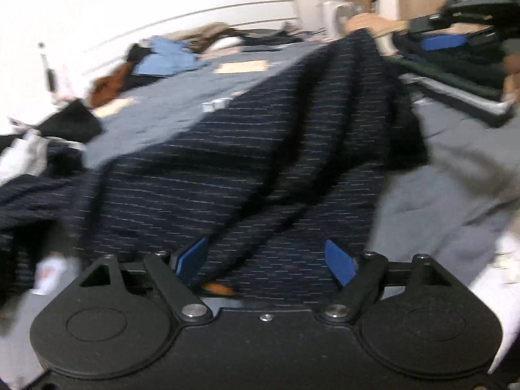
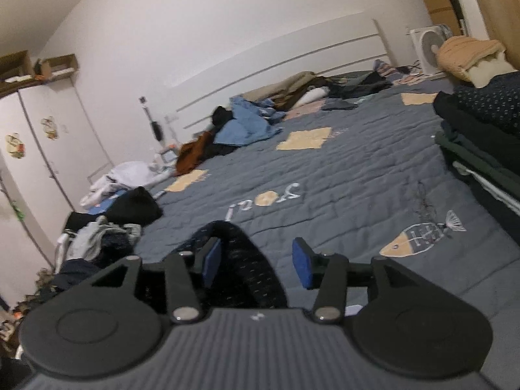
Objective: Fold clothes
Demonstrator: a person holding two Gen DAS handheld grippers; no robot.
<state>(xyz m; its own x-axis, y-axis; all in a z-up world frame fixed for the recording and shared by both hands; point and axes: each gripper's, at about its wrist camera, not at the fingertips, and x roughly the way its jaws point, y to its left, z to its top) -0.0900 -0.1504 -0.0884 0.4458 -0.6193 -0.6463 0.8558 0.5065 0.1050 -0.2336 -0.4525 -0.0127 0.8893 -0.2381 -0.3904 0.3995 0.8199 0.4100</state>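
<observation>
While both grippers tilt downward, jaws released (apparently), striped garment (image 1: pixel 260 149) lies between.

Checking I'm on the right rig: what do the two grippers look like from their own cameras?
Both are matte black with two round discs at the base, linkage arms on silver pivot bolts, and flat blue pads on the fingers. The left gripper has a smooth black body; the right gripper has a ribbed grey top. No cables or sleeves visible.

We see a white fan (image 2: pixel 428 51) just beyond the bed's (image 2: pixel 351 175) far corner, a white wardrobe (image 2: pixel 48 149) left of the bed.
</observation>
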